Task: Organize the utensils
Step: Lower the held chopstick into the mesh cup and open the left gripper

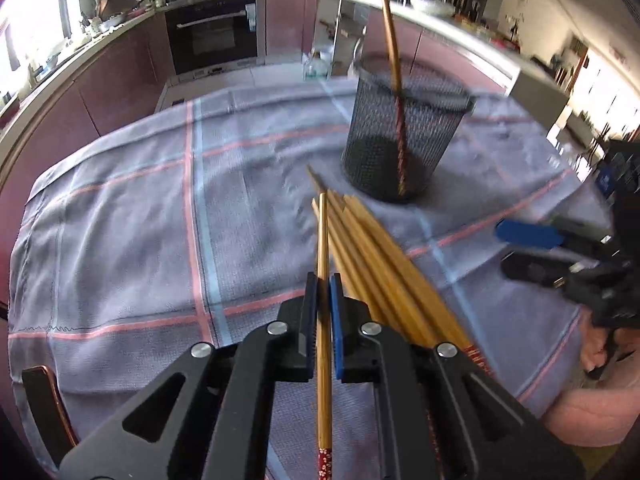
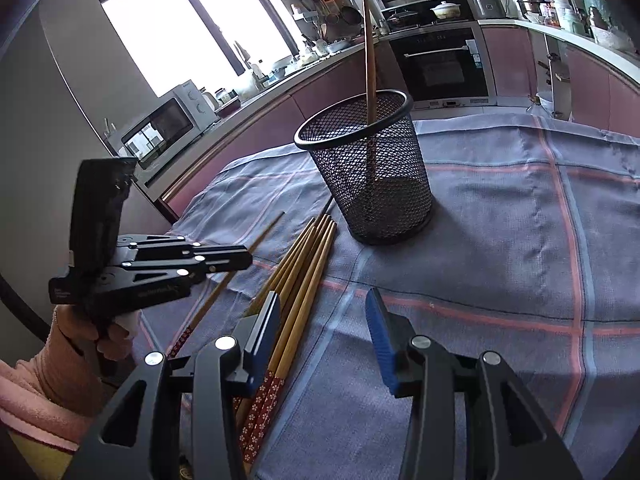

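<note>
Pinching one chopstick (image 1: 323, 280) between its pads, the left gripper (image 1: 323, 284) sits pressed together above the chopstick pile (image 1: 372, 256) on the checked cloth (image 1: 140, 220). The right gripper (image 2: 324, 316) stands spread, holding nothing, over the pile's patterned ends. Behind, a mesh cup (image 2: 368, 168) holds one chopstick upright (image 2: 370, 60).

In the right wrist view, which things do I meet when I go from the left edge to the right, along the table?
Left gripper holding one chopstick → pile of chopsticks on the cloth → mesh basket with one chopstick standing in it → bare checked tablecloth.
</note>
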Demonstrator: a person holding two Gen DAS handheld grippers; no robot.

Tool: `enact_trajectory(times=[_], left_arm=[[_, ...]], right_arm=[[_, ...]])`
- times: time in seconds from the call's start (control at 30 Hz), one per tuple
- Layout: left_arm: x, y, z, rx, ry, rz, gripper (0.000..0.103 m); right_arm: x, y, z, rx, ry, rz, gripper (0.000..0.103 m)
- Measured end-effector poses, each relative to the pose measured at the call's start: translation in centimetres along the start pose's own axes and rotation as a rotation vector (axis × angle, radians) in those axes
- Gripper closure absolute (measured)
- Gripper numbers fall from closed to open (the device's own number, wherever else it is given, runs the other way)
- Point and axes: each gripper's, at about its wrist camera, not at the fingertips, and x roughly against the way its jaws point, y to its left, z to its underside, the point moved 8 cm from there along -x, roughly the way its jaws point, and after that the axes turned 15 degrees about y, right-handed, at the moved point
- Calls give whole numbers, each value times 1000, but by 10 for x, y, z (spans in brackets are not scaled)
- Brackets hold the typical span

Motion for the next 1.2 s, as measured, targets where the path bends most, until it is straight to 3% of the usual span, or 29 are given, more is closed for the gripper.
enact_trajectory(times=[0.27,0.43,0.53,0.63,0.77,1.1,1.17,1.2], left_arm=[[102,-2,-50,65,-320,126,96],[159,-11,-93,86,-521,139,96],[184,-20,-118,90,-601,183,96],[193,-27,-141,91,-653,152,96],[172,-37,-166,94,-614,150,96],[69,-43,-194,78,-366,97,96],[56,-36,-192,85,-345,82,89],[50,-32,-190,93,-336,80,72]], right_arm=[[1,1,-2,1,-10,-8,61],[4,1,-2,-2,-14,-10,61],[4,1,-3,-3,-17,-10,61],[2,-1,-3,-7,-15,-10,61],[1,-3,-2,-11,-11,-12,61],[-8,-5,-4,-9,23,-7,60],[-10,-3,-3,0,32,-6,60],[-11,-2,-4,5,35,-2,60]])
